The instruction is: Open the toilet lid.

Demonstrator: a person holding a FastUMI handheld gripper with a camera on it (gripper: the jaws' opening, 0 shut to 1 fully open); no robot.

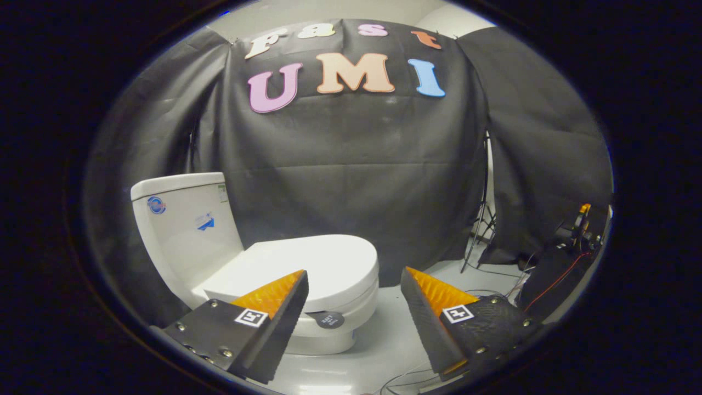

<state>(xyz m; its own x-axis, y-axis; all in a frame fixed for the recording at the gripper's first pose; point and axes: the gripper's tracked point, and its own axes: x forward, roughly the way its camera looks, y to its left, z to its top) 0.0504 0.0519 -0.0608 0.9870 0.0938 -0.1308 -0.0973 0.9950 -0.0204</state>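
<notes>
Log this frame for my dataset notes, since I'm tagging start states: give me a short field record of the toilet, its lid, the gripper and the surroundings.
toilet: white one-piece toilet standing on a pale floor, against the black cloth wall
tank: tank behind the bowl, two stickers on its side
lid: toilet lid down, lying flat on the seat
gripper: gripper open, fingers spread wide, nothing between them
gripper position: short of the toilet, one finger overlapping the lid's near edge in view, contact unclear
clutter: stand legs and cables beyond the other finger
task state: lid not yet raised
</notes>
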